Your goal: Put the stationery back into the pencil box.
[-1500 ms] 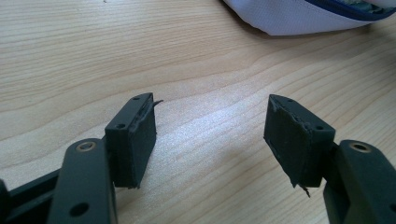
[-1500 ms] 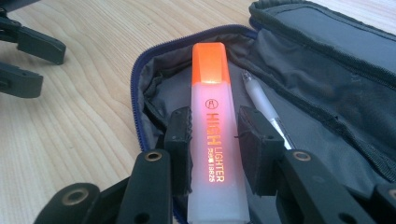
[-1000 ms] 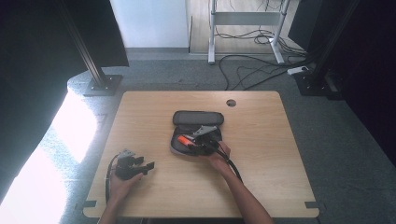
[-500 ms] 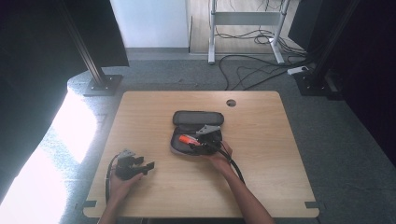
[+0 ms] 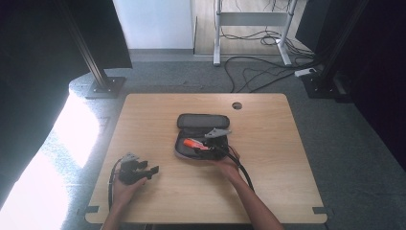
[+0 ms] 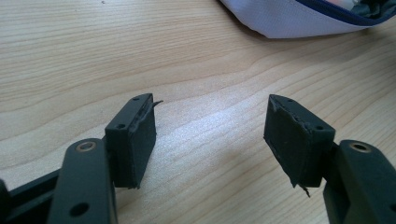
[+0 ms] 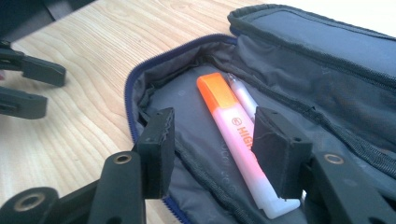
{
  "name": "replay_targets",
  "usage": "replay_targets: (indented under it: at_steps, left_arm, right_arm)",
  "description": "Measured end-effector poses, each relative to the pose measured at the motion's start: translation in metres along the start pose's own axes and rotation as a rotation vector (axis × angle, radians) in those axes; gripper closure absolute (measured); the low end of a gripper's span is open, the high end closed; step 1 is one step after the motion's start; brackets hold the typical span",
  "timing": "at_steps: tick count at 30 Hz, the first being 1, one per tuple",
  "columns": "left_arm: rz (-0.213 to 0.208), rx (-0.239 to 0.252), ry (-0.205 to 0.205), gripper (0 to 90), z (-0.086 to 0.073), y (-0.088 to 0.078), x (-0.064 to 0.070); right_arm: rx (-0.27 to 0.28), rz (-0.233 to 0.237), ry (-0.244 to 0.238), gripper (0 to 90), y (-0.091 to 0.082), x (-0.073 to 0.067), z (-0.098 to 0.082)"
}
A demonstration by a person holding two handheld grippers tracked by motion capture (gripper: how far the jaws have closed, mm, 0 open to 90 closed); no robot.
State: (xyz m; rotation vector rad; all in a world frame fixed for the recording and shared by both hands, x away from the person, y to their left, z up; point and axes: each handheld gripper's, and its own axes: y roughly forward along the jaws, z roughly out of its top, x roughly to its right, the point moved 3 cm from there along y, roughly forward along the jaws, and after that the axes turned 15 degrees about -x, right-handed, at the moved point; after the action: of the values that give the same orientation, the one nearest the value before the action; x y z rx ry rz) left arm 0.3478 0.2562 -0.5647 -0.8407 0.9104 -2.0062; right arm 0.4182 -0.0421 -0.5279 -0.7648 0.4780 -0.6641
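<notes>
A dark grey pencil case (image 5: 200,125) lies open in the middle of the table, its lid folded back. Inside lie an orange highlighter (image 7: 233,135) and a thin white pen (image 7: 243,99), side by side. My right gripper (image 7: 215,122) hovers over the case's lower half with the highlighter between its pads, which do not press on it. Its jaws have just been opening. From above, the right gripper (image 5: 207,145) sits at the case's near right edge, beside the highlighter (image 5: 193,143). My left gripper (image 5: 149,171) rests near the front left, open and empty (image 6: 210,114), with the case's edge (image 6: 299,18) farther off.
The wooden table (image 5: 287,167) has a round cable hole (image 5: 236,105) at the back. The left gripper's jaws (image 7: 28,88) lie on the wood beyond the case. Cables (image 5: 258,72) trail over the floor behind the table.
The right hand has shifted only slightly over the case, and the highlighter lies in the same spot. The left hand has kept still.
</notes>
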Motion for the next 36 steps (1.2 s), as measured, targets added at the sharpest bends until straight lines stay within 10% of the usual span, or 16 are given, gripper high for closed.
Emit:
replay_targets:
  at_steps: [36]
  left_arm:
    - [-0.001, 0.000, 0.013, 34.6, -0.001, -0.001, 0.004]
  right_arm:
    - [0.103, -0.005, 0.087, 43.0, -0.061, 0.013, -0.075]
